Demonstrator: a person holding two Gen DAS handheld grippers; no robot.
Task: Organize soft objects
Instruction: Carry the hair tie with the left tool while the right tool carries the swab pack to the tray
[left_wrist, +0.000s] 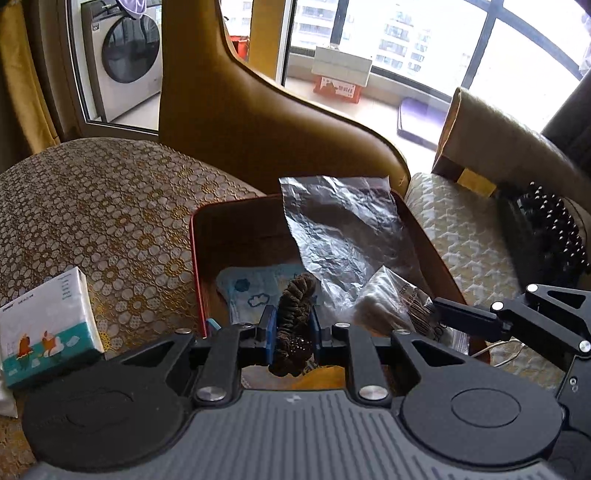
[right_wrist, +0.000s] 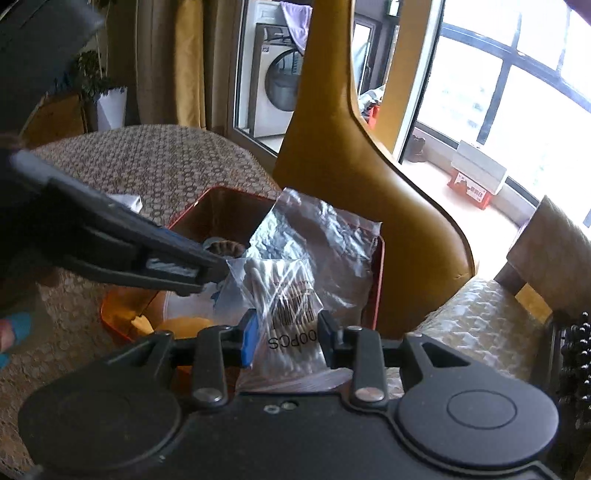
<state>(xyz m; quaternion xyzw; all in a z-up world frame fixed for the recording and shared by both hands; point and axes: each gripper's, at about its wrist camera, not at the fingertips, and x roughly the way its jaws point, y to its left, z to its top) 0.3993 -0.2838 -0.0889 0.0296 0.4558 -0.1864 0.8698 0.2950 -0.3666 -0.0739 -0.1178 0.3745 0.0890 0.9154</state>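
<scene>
My left gripper (left_wrist: 292, 325) is shut on a dark brown fuzzy scrunchie (left_wrist: 293, 314) and holds it over the red-rimmed box (left_wrist: 196, 266). My right gripper (right_wrist: 286, 334) is shut on a clear bag of cotton swabs (right_wrist: 284, 291), also over the red-rimmed box (right_wrist: 378, 280). In the left wrist view the right gripper (left_wrist: 436, 302) comes in from the right with that swab bag (left_wrist: 388, 299). A crinkled clear plastic bag (left_wrist: 343, 225) stands up inside the box. A white pack with blue cloud prints (left_wrist: 255, 288) lies on the box floor.
A tissue pack (left_wrist: 48, 325) sits on the lace-covered table (left_wrist: 103, 206) left of the box. A tan leather chair back (left_wrist: 266, 122) rises behind the box. A cushioned seat (left_wrist: 465, 236) with a black beaded object (left_wrist: 554, 229) lies to the right.
</scene>
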